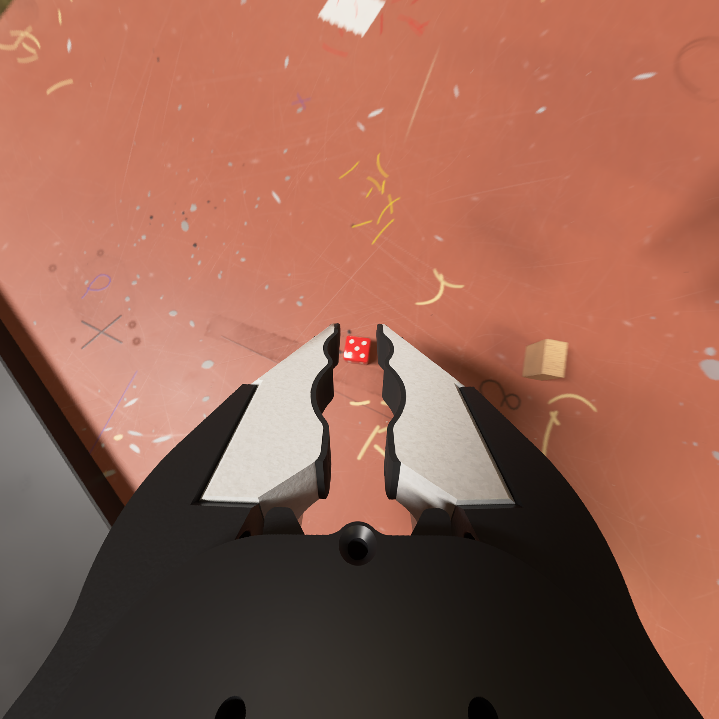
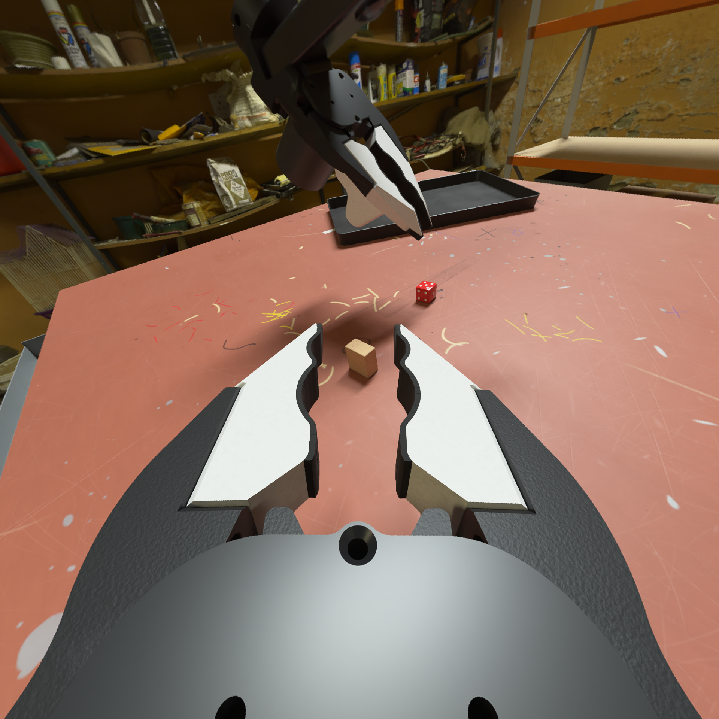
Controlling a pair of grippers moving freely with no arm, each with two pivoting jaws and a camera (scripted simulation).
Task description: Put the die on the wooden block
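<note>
1. Die [image 1: 356, 349] sits on the pink surface [image 1: 505, 175], framed beyond the left tongs [image 1: 358, 330], apart and empty, lined up to grab.
2. Wooden block [image 2: 361, 357] stands near, between the gaping, empty right tongs [image 2: 358, 330], likely to steady it.

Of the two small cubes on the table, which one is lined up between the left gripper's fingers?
The red die; the left gripper is open and aimed at it. The plain wooden block sits off to its side.
</note>
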